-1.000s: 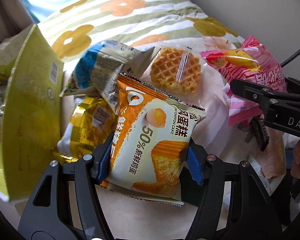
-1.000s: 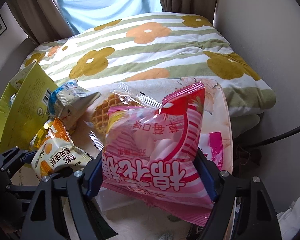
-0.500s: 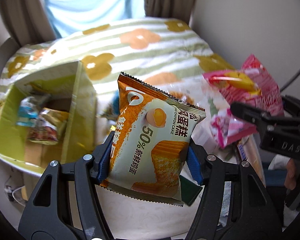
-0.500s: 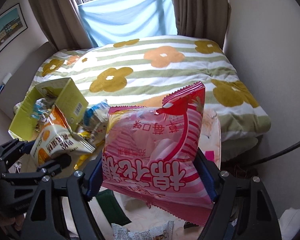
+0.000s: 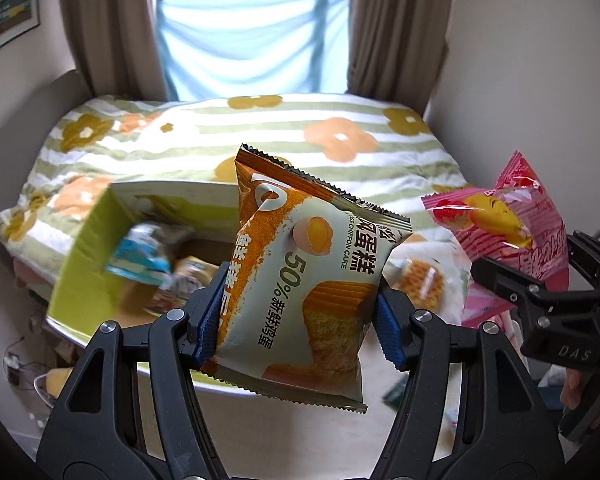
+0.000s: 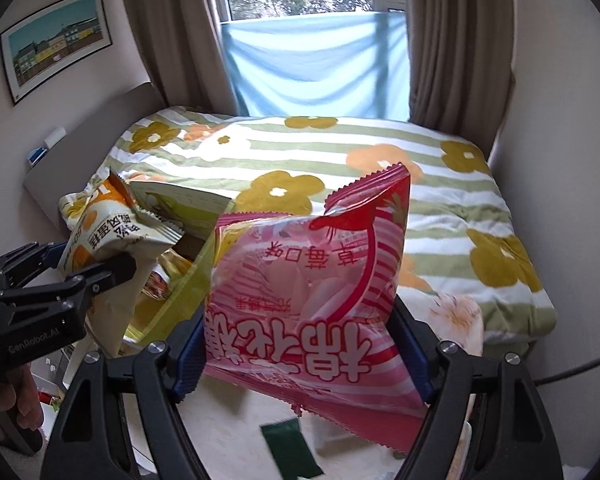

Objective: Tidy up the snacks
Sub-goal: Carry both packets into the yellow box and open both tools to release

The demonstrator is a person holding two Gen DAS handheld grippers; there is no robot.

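Pinching a chiffon cake packet (image 5: 300,292), left tongs (image 5: 300,324) hover beside the green box (image 5: 84,276); right tongs (image 6: 300,356) clamp a pink marshmallow bag (image 6: 308,292), likely for boxing.

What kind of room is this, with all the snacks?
It looks like a bedroom. There is a bed with a flowered, striped quilt, a window with brown curtains behind it, and a framed picture on the wall.
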